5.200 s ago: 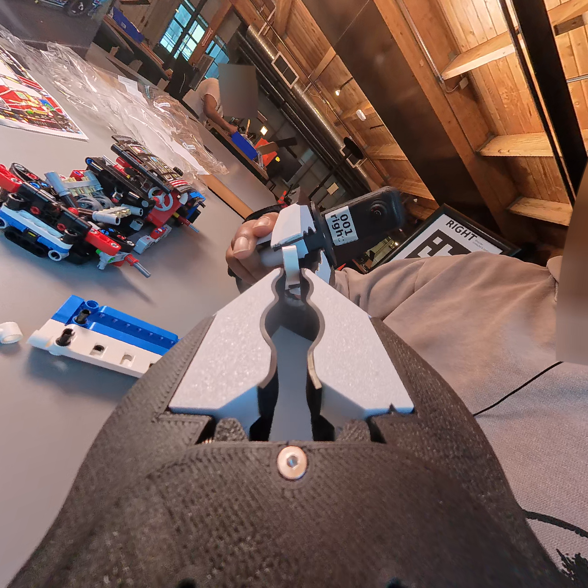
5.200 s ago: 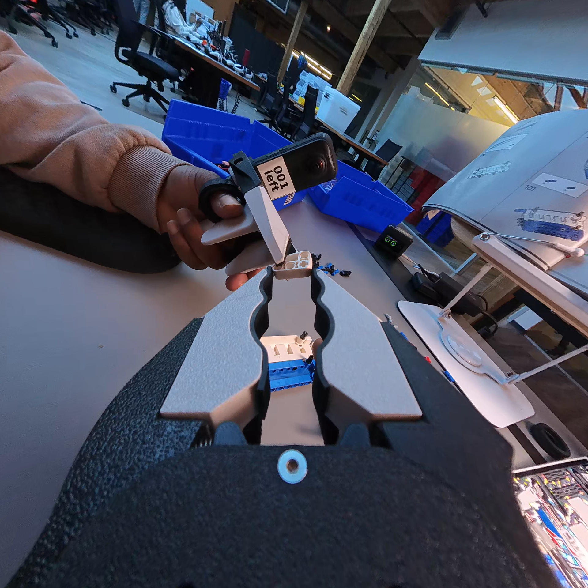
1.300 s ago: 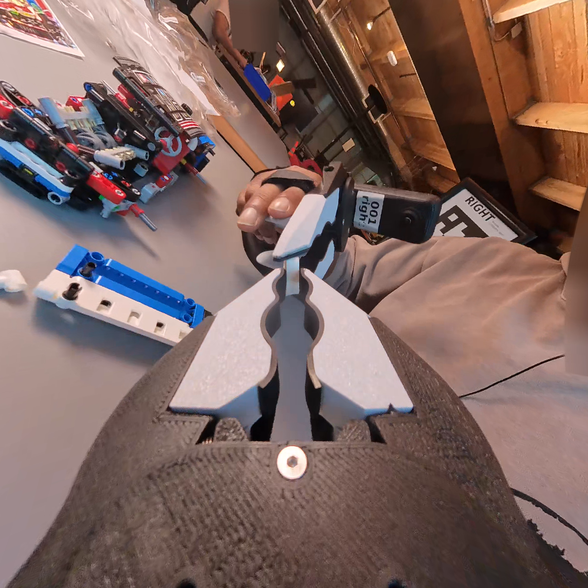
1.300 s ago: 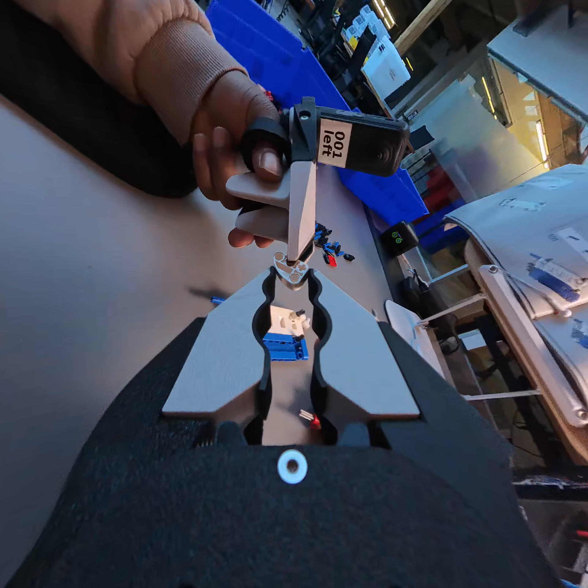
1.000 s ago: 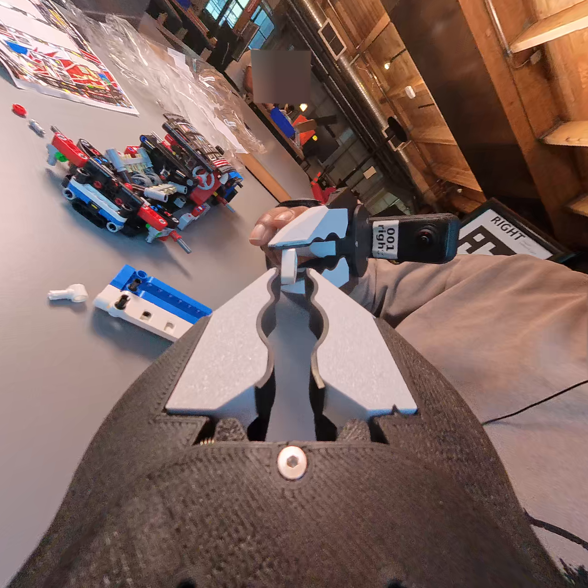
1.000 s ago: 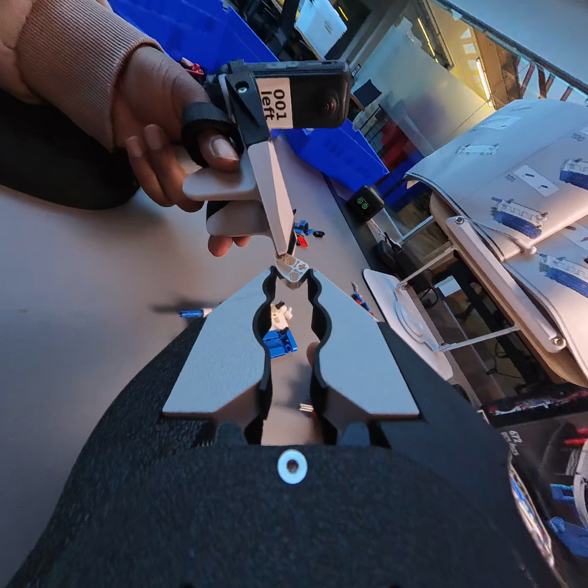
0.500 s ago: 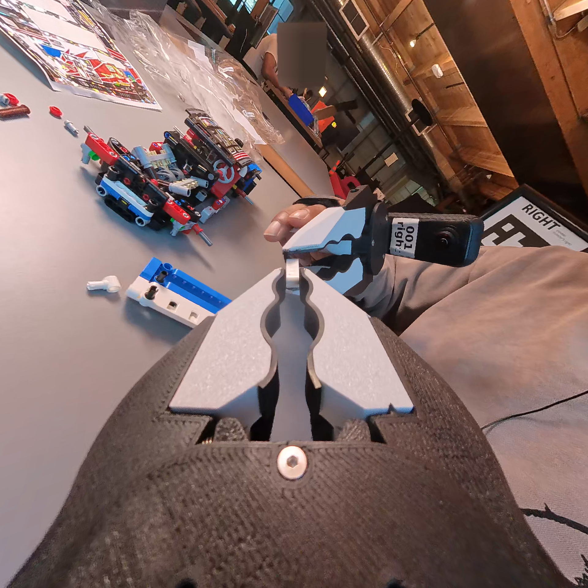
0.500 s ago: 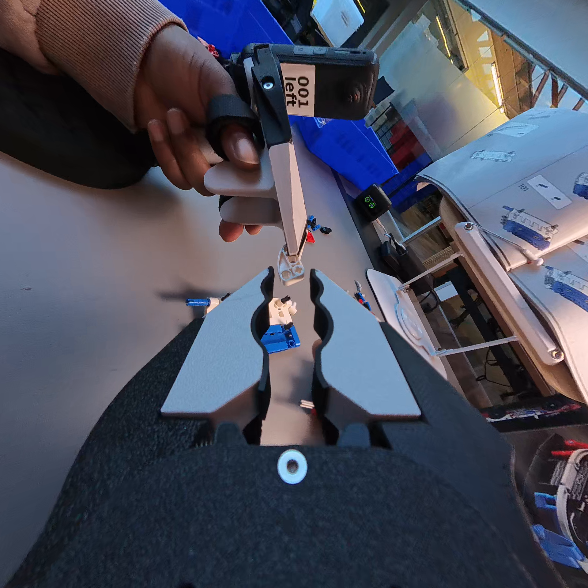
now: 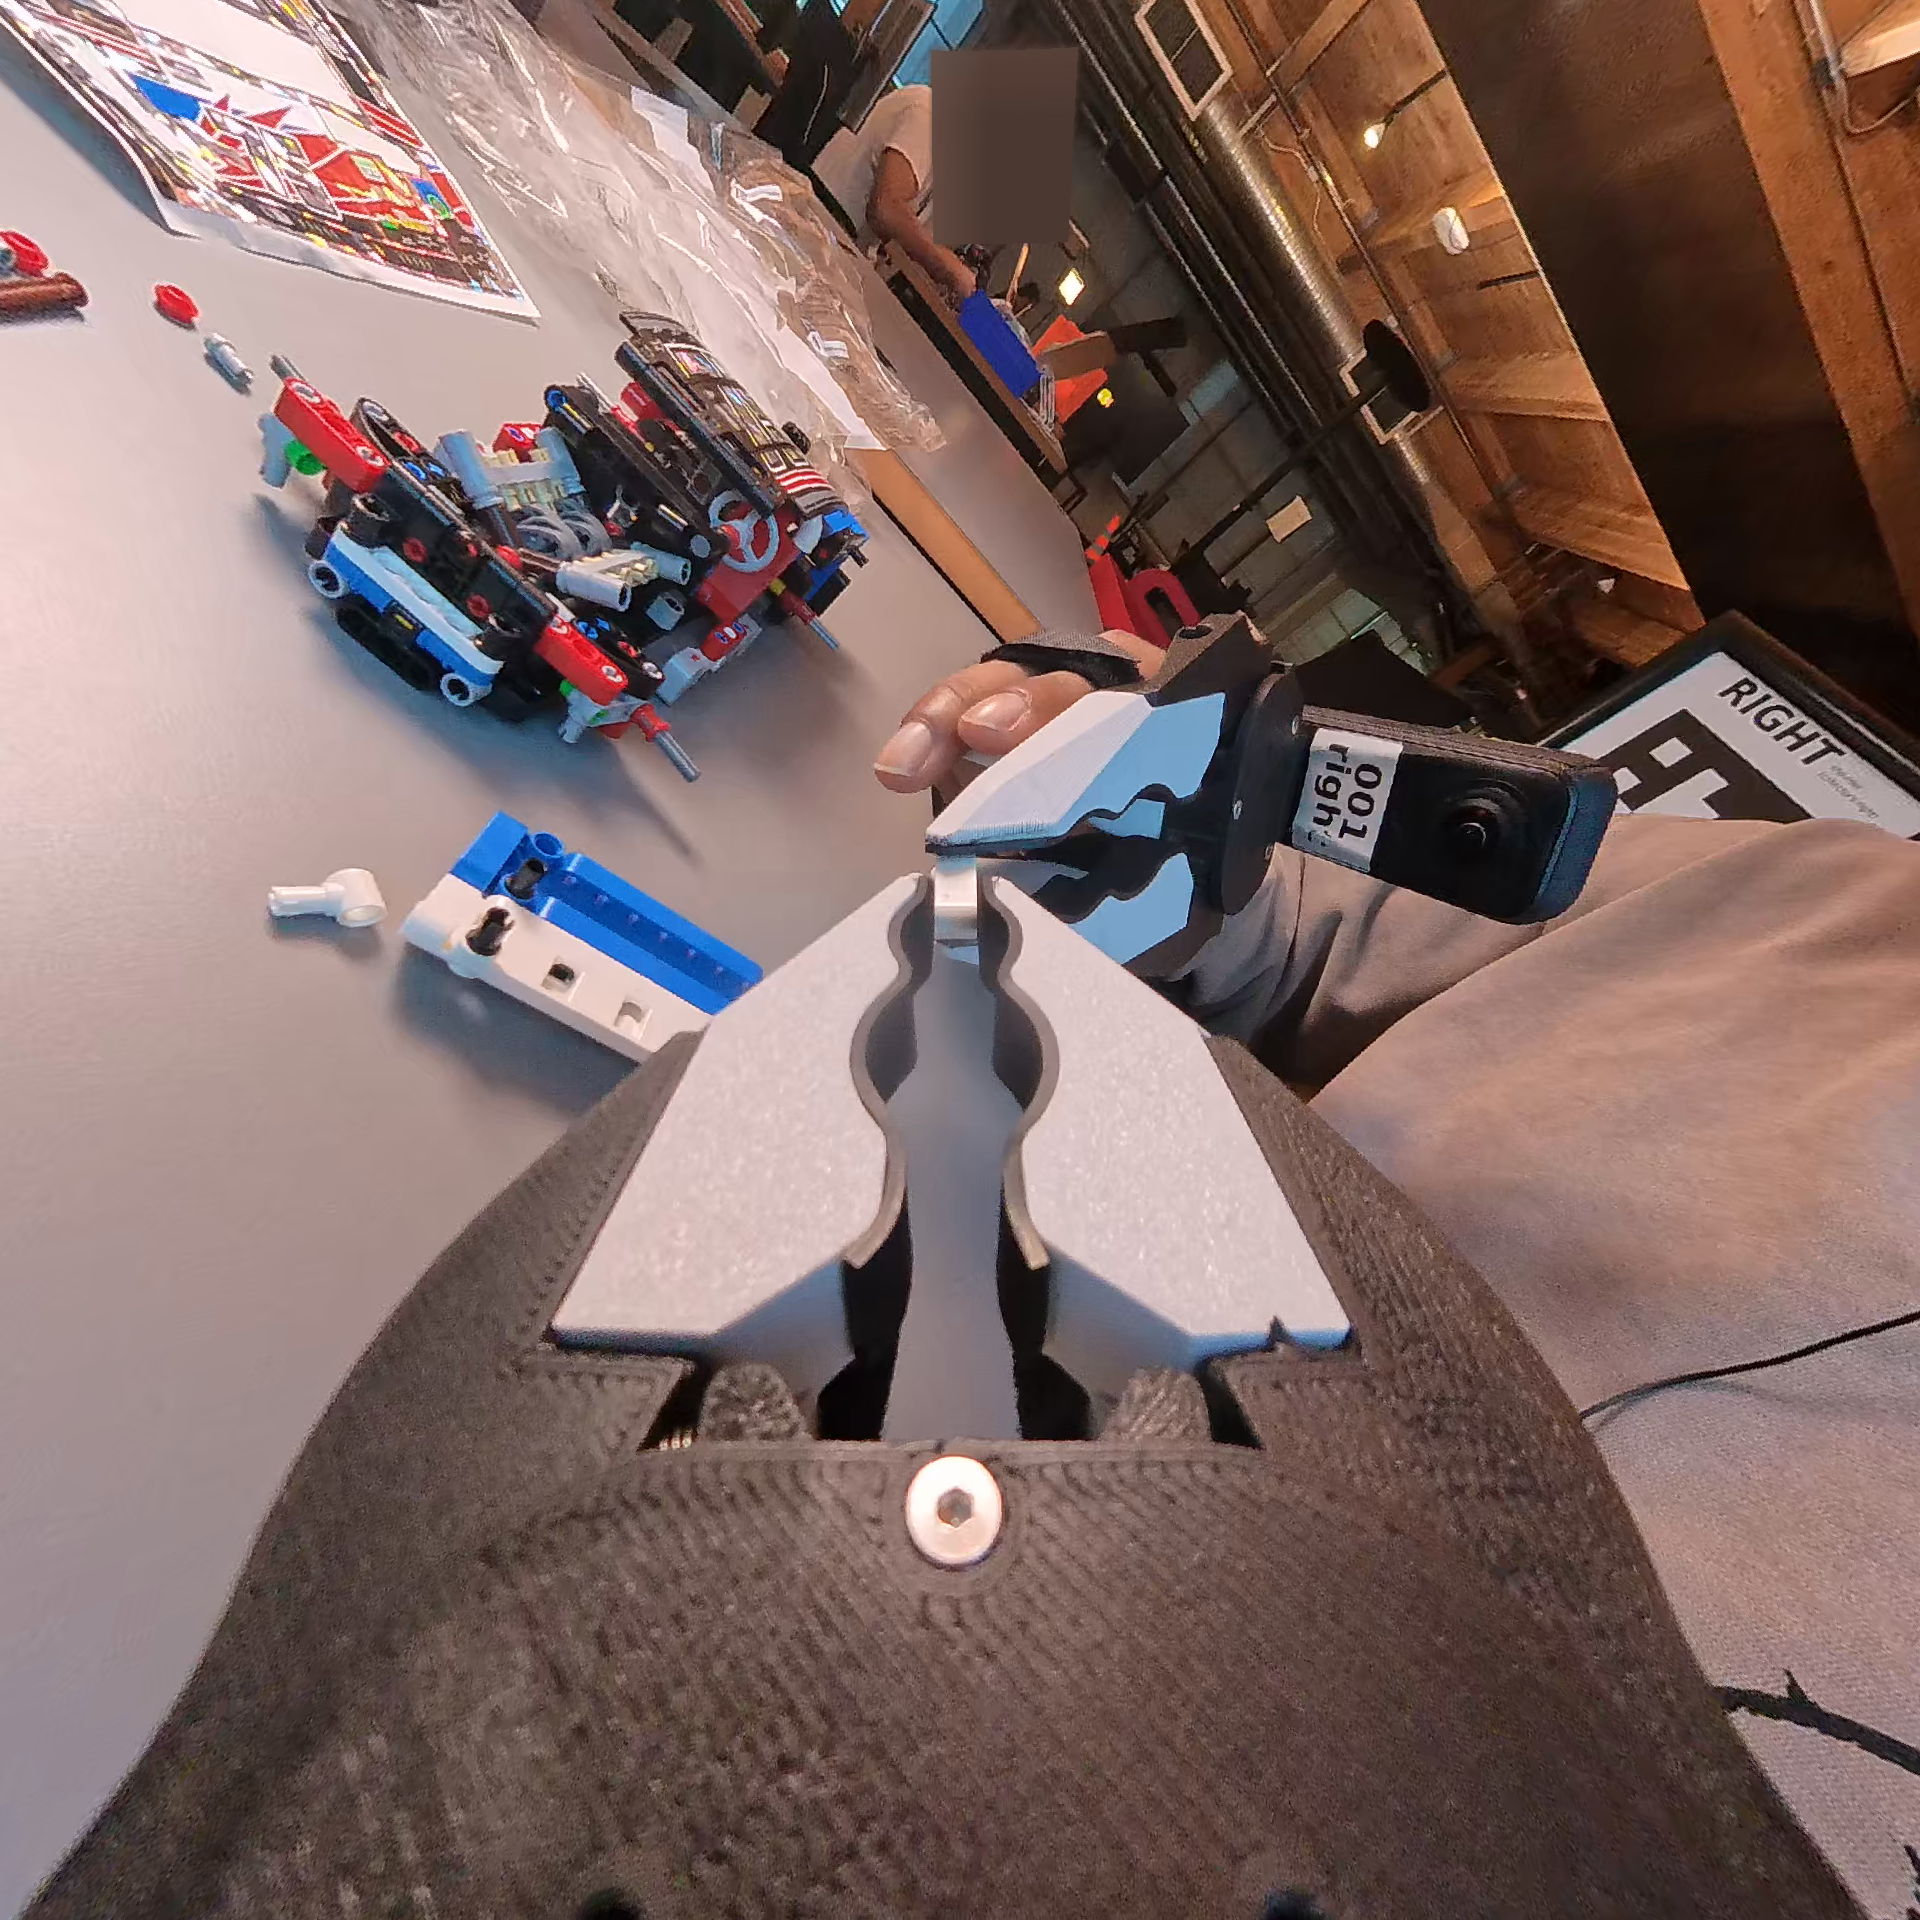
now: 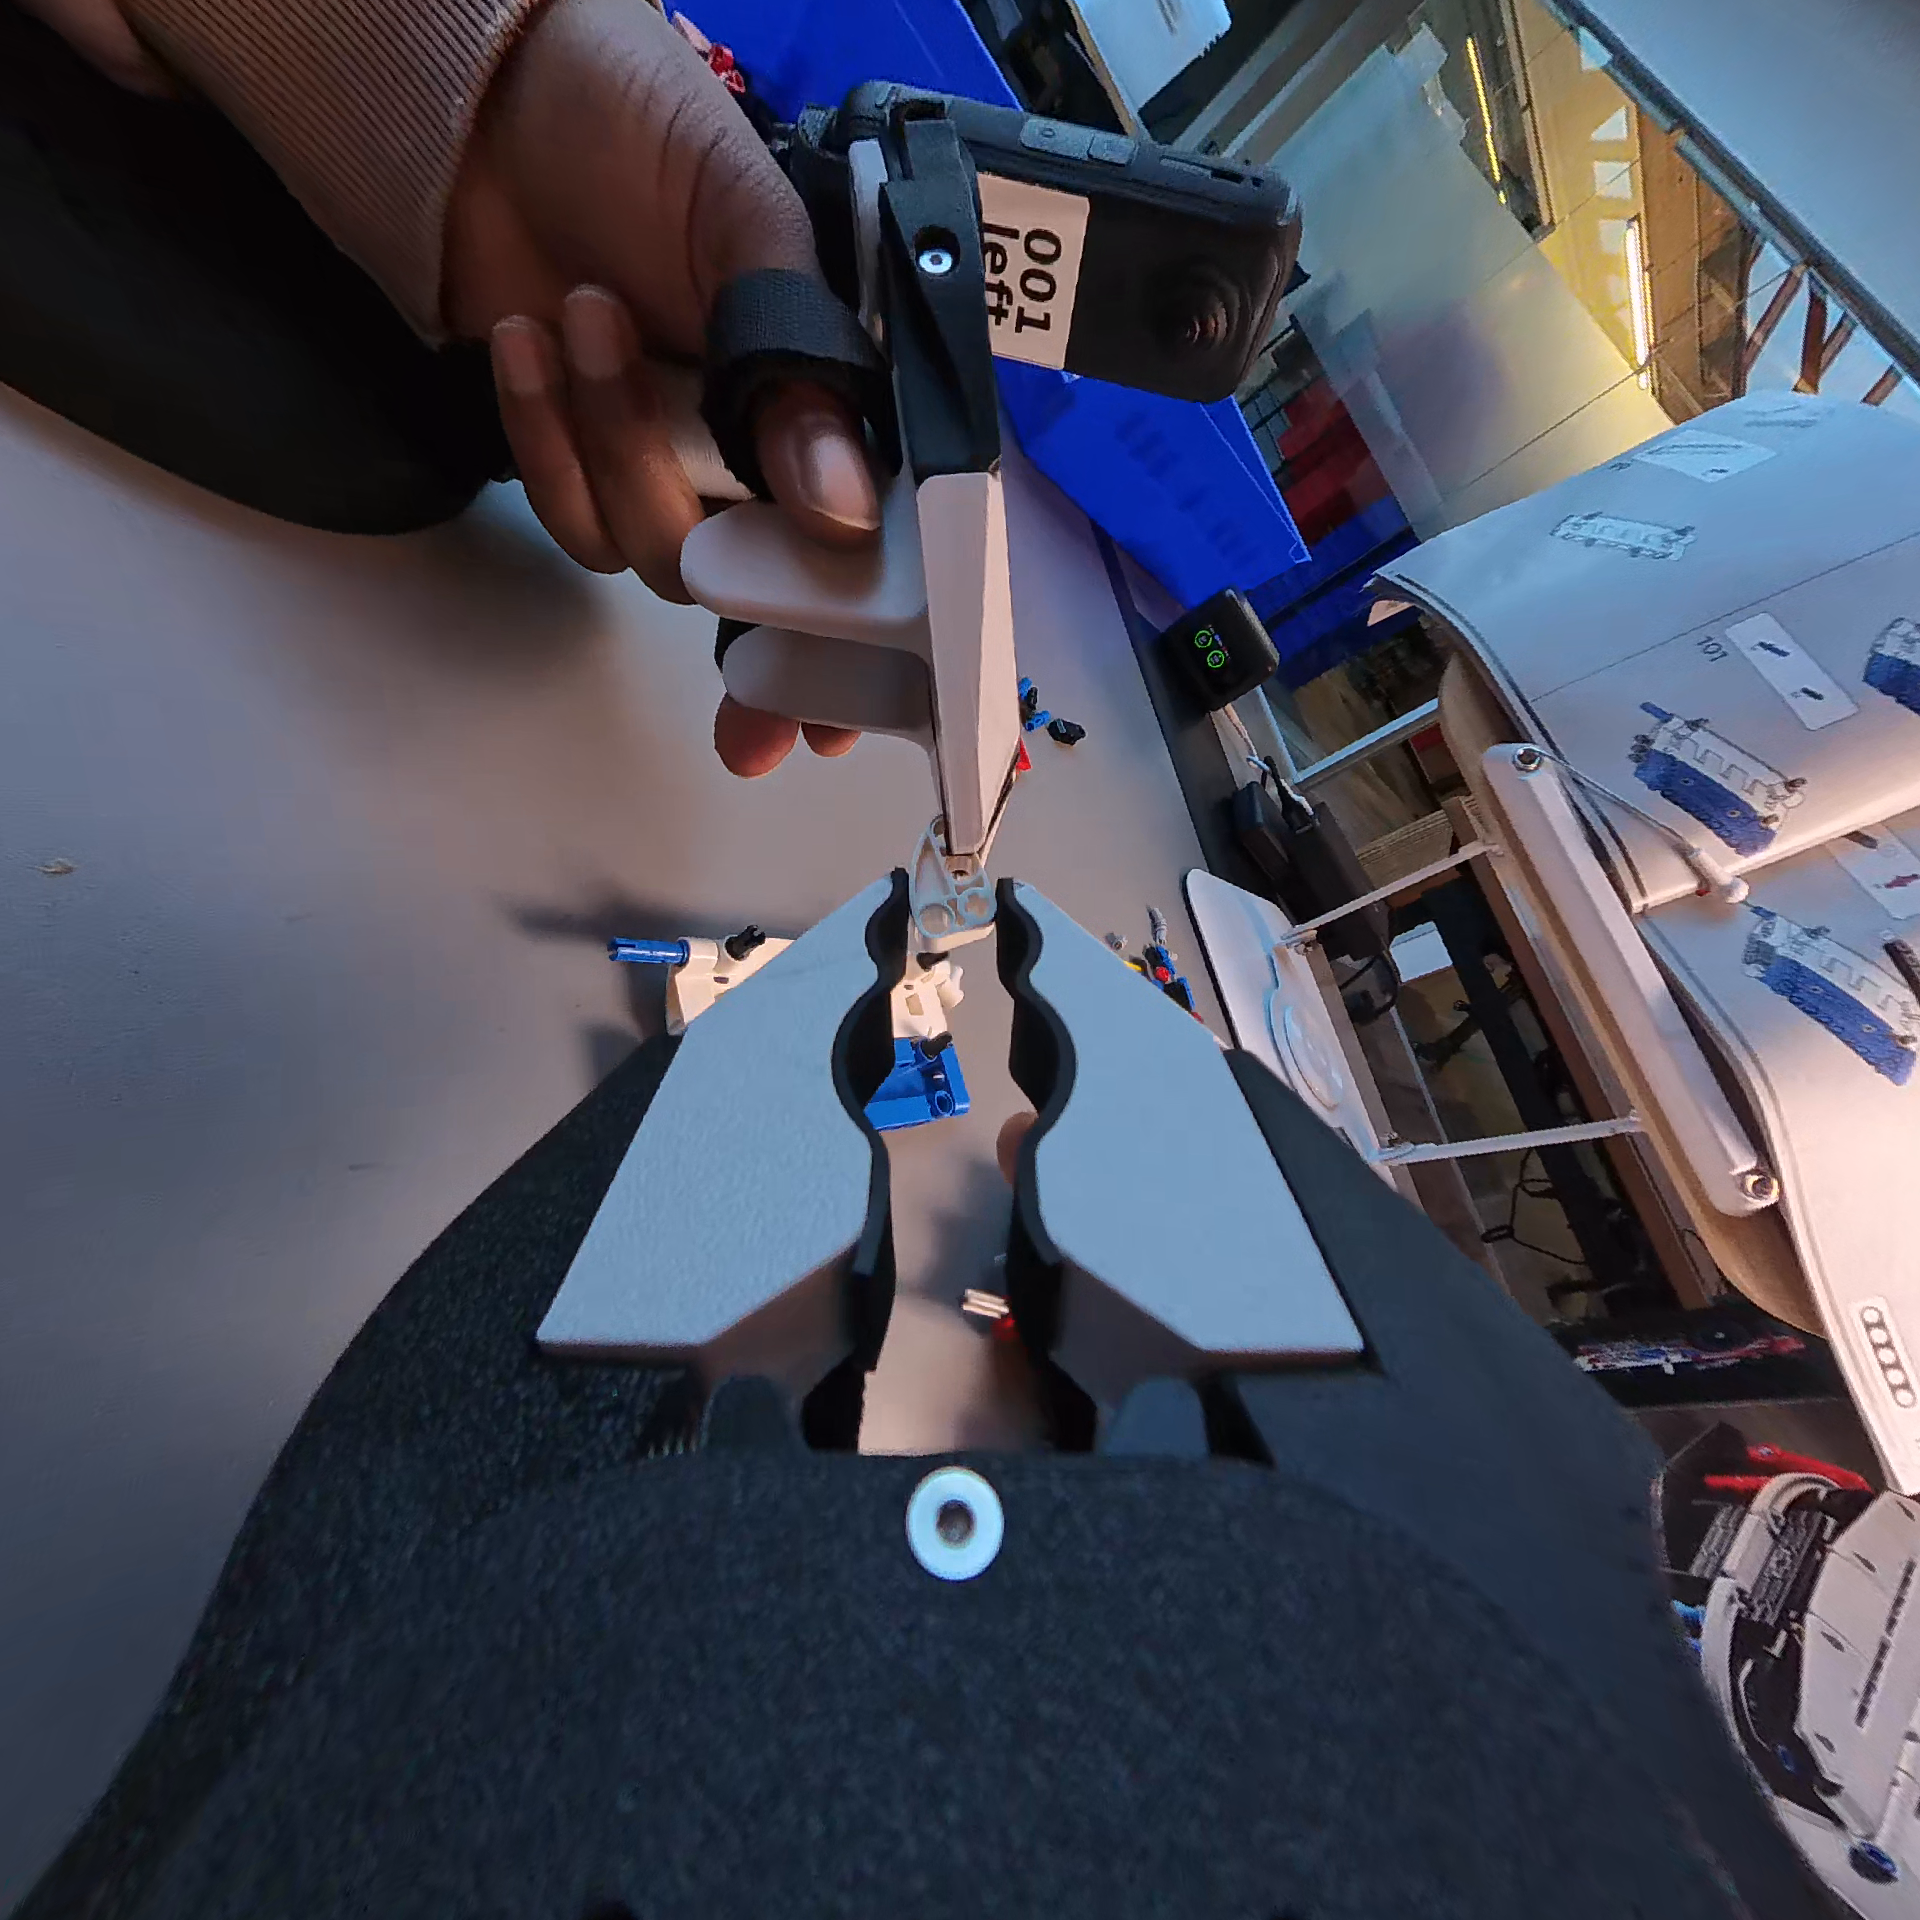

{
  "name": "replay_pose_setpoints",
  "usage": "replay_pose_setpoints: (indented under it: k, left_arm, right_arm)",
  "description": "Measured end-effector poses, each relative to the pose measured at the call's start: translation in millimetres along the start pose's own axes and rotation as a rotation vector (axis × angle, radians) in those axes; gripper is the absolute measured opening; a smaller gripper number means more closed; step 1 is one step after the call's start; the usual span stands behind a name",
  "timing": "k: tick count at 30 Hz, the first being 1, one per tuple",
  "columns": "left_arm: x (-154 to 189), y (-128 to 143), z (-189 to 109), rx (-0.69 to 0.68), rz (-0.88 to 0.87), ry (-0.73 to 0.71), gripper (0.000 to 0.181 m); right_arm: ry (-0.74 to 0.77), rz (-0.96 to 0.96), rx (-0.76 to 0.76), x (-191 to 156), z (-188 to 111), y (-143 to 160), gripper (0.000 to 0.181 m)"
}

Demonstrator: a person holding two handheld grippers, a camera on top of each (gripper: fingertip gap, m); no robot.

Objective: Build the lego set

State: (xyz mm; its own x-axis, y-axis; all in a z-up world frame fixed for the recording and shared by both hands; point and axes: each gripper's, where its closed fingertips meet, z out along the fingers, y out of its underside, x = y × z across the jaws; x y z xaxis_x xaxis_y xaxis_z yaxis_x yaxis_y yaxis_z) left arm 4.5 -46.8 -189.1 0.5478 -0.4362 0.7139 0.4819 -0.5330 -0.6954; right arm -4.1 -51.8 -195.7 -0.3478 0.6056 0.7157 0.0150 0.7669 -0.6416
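Both tools (image 10: pixel 951 883) on white triangular piece (image 10: pixel 948 896)

A smooth grey table (image 9: pixel 208 1195) carries a blue-and-white beam assembly with black pins (image 9: pixel 582 940), a small white connector piece (image 9: pixel 327 899) just beside it, and a red, black and blue partly built vehicle (image 9: pixel 561 551) farther in. Toward the far edge lie a colourful printed sheet (image 9: pixel 312 177) and crumpled clear plastic bags (image 9: pixel 665 197).
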Motion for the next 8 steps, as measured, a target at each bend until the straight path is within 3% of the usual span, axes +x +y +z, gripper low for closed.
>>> replay_pose_setpoints:
  k: [4,8]
  left_arm:
    - [2,-2,0,0.008,0.087,-0.016,0.007]
    - [-8,-3,-6,-0.040,0.370,-0.161,0.025]
  right_arm:
    - [-0.013,0.073,0.021,3,-1,0,0.014]
    - [-0.014,0.144,0.005,14,-7,13,0.014]
